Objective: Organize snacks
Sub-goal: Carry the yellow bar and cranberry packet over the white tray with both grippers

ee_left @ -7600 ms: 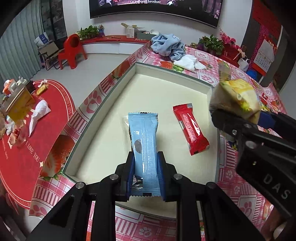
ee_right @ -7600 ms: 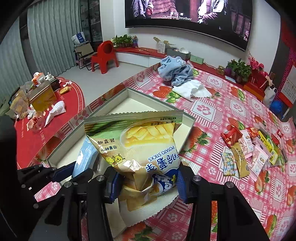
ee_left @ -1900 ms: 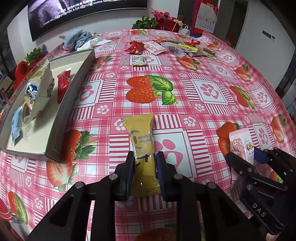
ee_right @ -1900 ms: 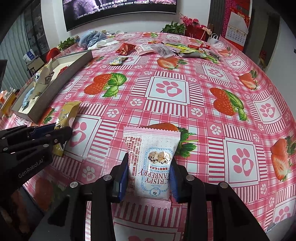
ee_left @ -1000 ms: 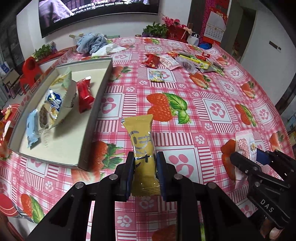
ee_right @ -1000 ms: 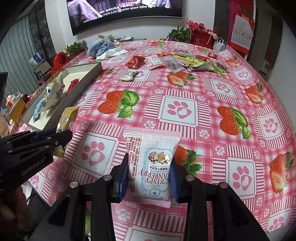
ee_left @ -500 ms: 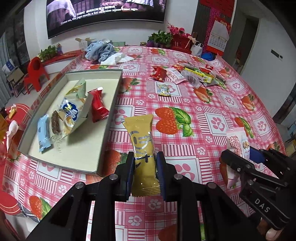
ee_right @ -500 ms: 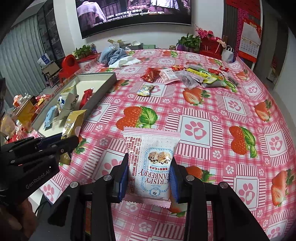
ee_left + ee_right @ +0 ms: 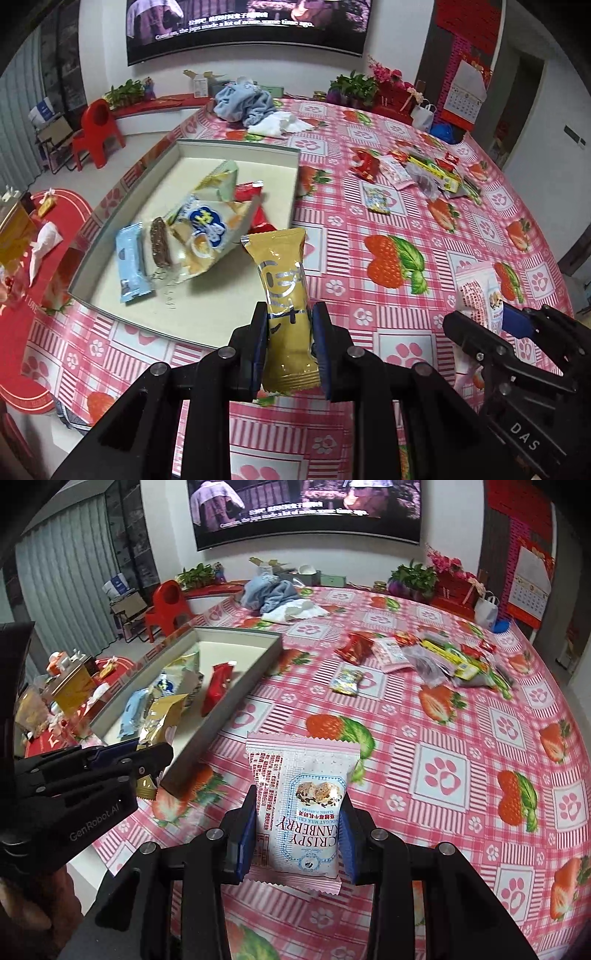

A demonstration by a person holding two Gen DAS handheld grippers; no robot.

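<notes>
Left gripper [image 9: 289,332] clamps a yellow packet [image 9: 286,295] just short of the tray [image 9: 295,184]; right gripper [image 9: 297,834] clamps a white packet [image 9: 301,808] (both airborne). Early release risks landing outside the tray.

White walls, big curved screen [image 9: 243,27] up front. Red plastic chair [image 9: 96,131] on pale floor. Grey curtains [image 9: 70,579] at left.

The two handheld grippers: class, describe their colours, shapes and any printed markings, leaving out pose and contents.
Both are matte black, angular linkage frames with silver rivets and blue pads inside the fingers. The left gripper carries white "GenRobot.AI" lettering on its side, seen in the right wrist view. The right gripper carries white "DAS" lettering, seen in the left wrist view. No cables or sleeves show.
</notes>
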